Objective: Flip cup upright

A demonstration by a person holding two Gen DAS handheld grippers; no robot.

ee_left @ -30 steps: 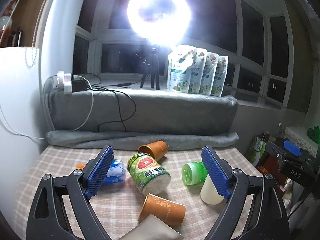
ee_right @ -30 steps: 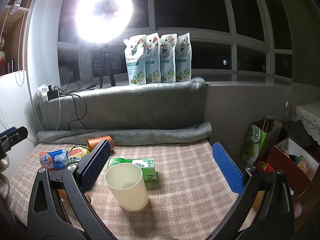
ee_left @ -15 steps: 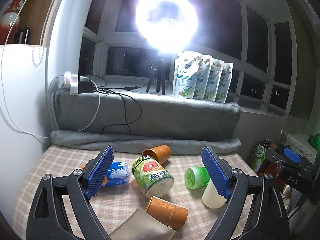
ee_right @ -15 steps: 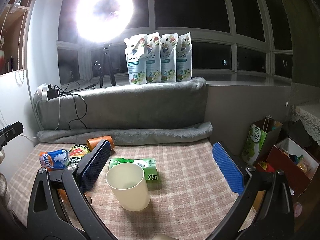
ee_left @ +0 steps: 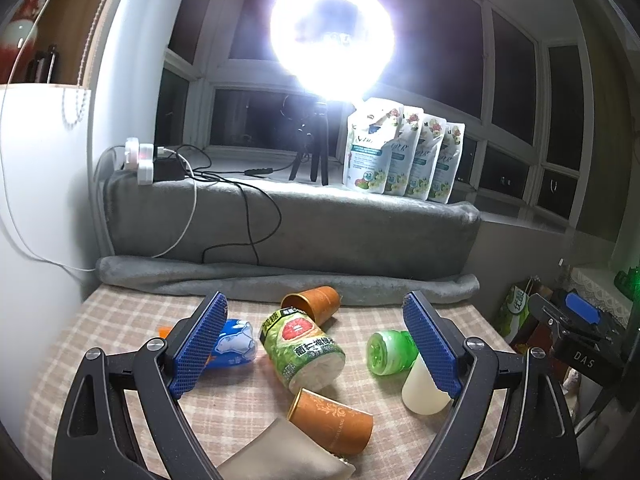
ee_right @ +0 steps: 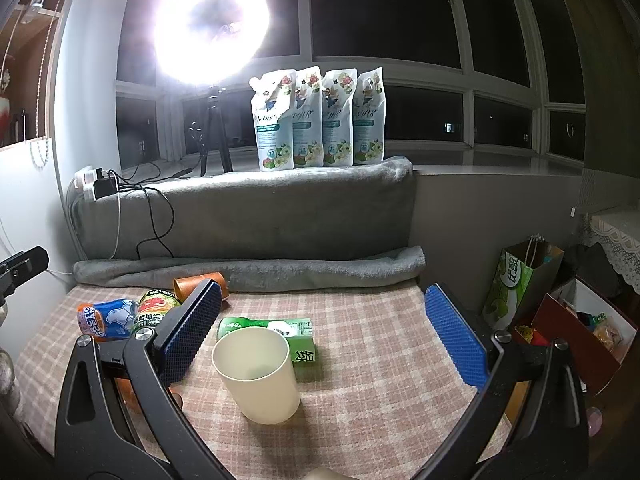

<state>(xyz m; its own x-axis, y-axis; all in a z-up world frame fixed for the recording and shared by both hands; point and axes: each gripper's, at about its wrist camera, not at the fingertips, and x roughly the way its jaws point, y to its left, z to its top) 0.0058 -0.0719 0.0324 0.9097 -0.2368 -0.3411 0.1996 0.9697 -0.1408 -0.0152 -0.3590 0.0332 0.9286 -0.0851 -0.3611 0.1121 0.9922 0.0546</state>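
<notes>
The right gripper (ee_right: pixel 322 336) has its blue-padded jaws spread wide and holds nothing; the cream cup (ee_right: pixel 258 374) stands upright, mouth up, on the checked tablecloth (ee_right: pixel 380 392) low in the frame, nearer the left pad and clear of both. Just behind it lies a green carton (ee_right: pixel 298 338) on its side. The left gripper (ee_left: pixel 316 346) is likewise spread wide and empty. Between its pads in the lower centre lies a green-labelled jar (ee_left: pixel 302 350), with one brown paper cup (ee_left: pixel 330 420) on its side below it and another brown cup (ee_left: pixel 310 304) tipped over above it. The cream cup (ee_left: pixel 422 390) shows at lower right, partly hidden by the right pad. A ring light (ee_left: pixel 332 36) glares at upper centre above four pouches (ee_left: pixel 404 152) on the sill.
</notes>
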